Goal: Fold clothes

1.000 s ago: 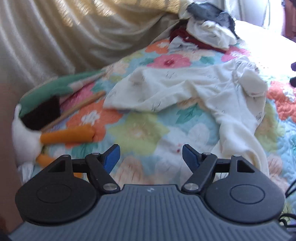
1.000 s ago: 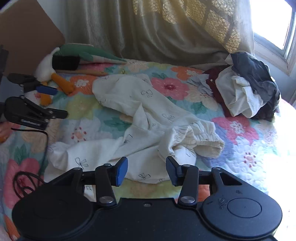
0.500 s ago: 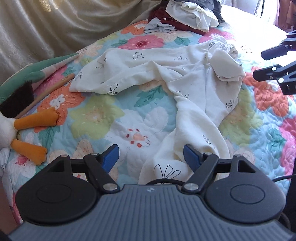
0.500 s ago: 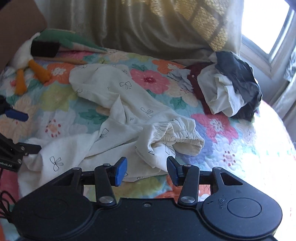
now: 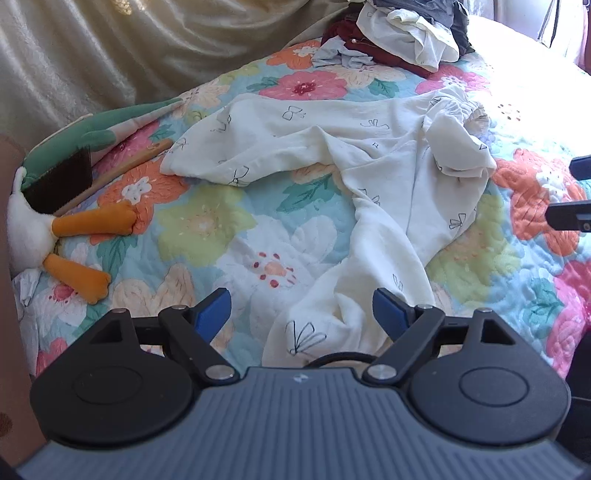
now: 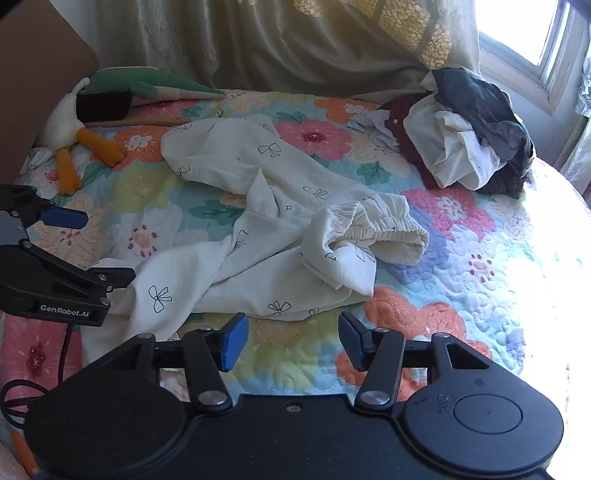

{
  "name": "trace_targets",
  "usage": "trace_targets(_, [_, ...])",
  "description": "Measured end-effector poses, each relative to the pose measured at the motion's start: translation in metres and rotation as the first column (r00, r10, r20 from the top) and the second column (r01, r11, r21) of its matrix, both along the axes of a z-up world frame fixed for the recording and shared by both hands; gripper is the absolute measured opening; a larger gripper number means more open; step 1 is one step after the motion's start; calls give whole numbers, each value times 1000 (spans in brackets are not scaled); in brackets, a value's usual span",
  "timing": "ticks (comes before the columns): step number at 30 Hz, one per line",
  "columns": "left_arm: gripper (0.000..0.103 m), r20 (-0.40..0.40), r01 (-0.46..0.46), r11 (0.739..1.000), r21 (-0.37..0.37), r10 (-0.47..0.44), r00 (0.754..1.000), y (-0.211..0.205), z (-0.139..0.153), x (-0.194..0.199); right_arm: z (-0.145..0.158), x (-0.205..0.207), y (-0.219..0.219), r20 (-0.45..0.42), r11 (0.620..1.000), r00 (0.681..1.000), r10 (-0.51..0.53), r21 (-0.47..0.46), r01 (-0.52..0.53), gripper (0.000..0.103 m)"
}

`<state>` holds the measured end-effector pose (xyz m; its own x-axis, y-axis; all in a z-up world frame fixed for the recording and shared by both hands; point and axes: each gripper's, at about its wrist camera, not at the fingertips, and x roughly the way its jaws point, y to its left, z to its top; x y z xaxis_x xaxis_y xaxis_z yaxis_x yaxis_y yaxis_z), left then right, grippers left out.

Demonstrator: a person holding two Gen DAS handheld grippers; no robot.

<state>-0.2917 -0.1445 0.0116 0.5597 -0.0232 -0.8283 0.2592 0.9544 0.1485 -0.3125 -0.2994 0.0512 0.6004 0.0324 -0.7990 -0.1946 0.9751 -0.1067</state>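
Cream trousers [image 5: 388, 177] printed with small black bows lie crumpled on a floral quilt [image 5: 207, 225]. One leg's end [image 5: 317, 325] lies between the wide, still opening jaws of my left gripper [image 5: 301, 314], and the blue pads do not press on it. My right gripper [image 6: 292, 338] hovers over bare quilt [image 6: 424, 314] just short of the trousers [image 6: 258, 221], near their gathered waistband [image 6: 373, 229]. Its jaws are opening with nothing between them. Each gripper shows in the other's view: the left gripper [image 6: 88, 247] and the right gripper [image 5: 574, 192].
A heap of dark, maroon and white clothes [image 6: 461, 144] sits at the far right by the window [image 6: 517, 33]. A plush duck [image 5: 74, 225] and a wooden-handled brush [image 5: 62, 177] lie at the far left. A curtain [image 5: 110, 55] hangs behind the bed.
My left gripper has swung over the quilt onto the trouser leg's end and its jaws stand wider. The right gripper's jaws have widened too, with the waistband now closer in its view.
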Motion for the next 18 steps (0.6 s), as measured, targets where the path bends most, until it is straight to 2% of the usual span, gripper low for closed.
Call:
trace_targets(3, [92, 6, -26, 1000, 2, 26, 1000, 5, -3, -12, 8, -26, 3, 35, 998, 999, 30, -56, -28, 59])
trace_targets(7, [92, -17, -61, 998, 27, 61, 998, 3, -14, -16, 11, -56, 1, 64, 991, 992, 108, -91, -102, 60])
trace_targets(12, [92, 10, -7, 999, 51, 7, 1000, 0, -1, -41, 14, -81, -13, 74, 985, 990, 119, -134, -108, 61])
trace_targets(14, [92, 38, 6, 999, 36, -8, 999, 4, 10, -50, 18, -90, -18, 68, 983, 993, 100, -161, -88, 61])
trace_targets(18, [92, 35, -41, 999, -32, 42, 999, 19, 24, -43, 32, -102, -22, 88, 979, 989, 122, -176, -105, 66])
